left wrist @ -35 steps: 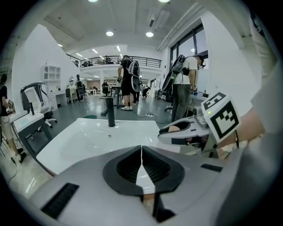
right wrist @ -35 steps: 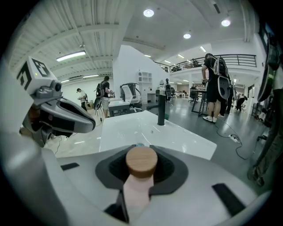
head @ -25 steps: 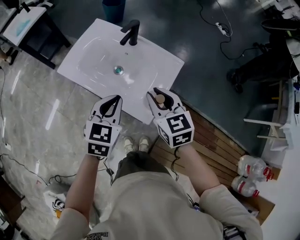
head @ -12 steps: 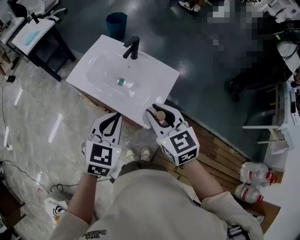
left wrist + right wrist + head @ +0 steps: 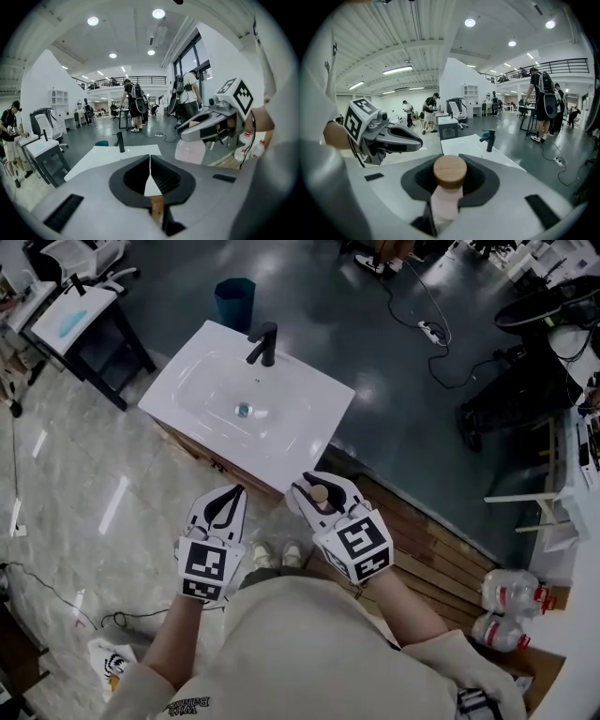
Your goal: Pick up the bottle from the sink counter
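Right gripper (image 5: 314,486) beyond the near right corner of the white counter (image 5: 309,418), its fingers (image 5: 480,183) clenched on the neck of a pale pink bottle (image 5: 446,201) with a round wooden cap (image 5: 450,172). Bottle upright between the fingers, clear of the counter and held above the floor (image 5: 103,474). Left gripper (image 5: 228,495) alongside, just off the counter's near edge, fingers pressed together tip to tip with nothing between them. On the counter, a sunken basin (image 5: 230,395) and a black faucet (image 5: 263,341) at the far edge.
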The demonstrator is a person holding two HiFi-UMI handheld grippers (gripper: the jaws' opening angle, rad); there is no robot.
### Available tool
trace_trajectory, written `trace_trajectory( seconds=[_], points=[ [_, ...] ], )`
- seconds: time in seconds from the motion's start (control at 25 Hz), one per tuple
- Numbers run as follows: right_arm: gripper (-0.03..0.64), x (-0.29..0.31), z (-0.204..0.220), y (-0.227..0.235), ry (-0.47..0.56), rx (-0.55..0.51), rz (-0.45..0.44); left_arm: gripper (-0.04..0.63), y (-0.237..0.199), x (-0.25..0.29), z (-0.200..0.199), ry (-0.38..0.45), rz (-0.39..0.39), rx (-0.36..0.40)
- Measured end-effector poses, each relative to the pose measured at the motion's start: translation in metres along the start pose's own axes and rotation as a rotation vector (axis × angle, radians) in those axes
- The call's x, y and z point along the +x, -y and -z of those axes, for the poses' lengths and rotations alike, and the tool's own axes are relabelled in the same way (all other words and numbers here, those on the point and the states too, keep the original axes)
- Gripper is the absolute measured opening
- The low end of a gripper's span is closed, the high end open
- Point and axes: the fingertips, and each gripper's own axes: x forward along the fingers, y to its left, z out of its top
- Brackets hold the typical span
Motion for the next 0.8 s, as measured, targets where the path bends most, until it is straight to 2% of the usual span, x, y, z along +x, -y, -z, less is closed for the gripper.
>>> trace_trajectory(
  seconds=[0.28,0.8],
  points=[
    [0.074,-0.003,0.01,-0.009,-0.013,-0.008,-0.018,0.008,0.004,-0.004,0.012,-0.041,-0.017,-0.002],
    [0.074,-0.003,0.014,-0.001,-0.015,-0.011,-0.022,0.008,0.011,0.001,0.007,-0.047,-0.012,-0.004]
  ],
)
